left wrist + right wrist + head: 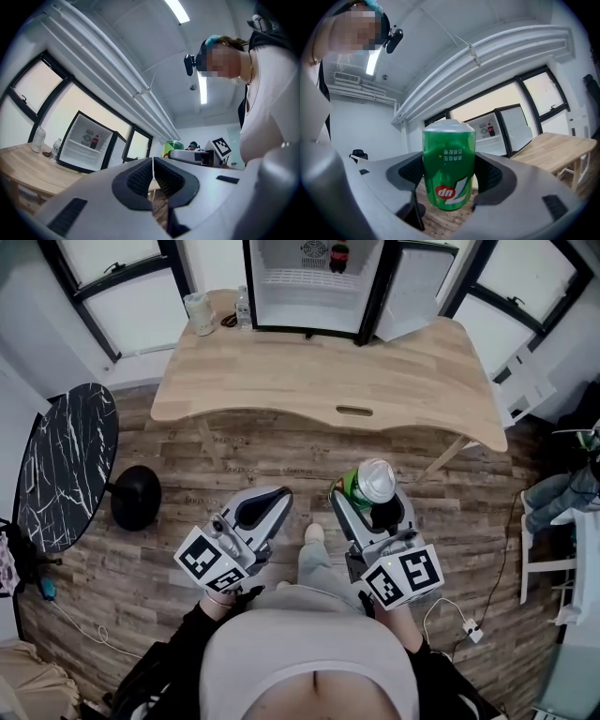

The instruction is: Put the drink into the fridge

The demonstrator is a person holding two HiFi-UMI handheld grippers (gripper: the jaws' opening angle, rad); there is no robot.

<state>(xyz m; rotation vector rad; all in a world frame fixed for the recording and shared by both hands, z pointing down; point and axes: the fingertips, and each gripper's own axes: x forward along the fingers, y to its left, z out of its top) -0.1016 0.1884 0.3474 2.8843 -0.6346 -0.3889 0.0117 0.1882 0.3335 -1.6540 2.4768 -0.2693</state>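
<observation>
A green soda can (448, 164) stands upside down between the jaws of my right gripper (449, 176), which is shut on it. From the head view the can (369, 484) shows its silver end, held in the right gripper (373, 510) above the wooden floor, short of the table. My left gripper (265, 507) is shut and empty, its pads (142, 177) pressed together. A small fridge (314, 282) stands open at the far side of the table, with a dark cola bottle (338, 256) on its shelf. The fridge (85, 141) also appears far off in the left gripper view.
A light wooden table (328, 376) lies between me and the fridge. A white cup (199, 313) and a clear water bottle (243, 307) stand at its far left. The fridge door (409, 292) hangs open to the right. A black round side table (66, 465) is at my left.
</observation>
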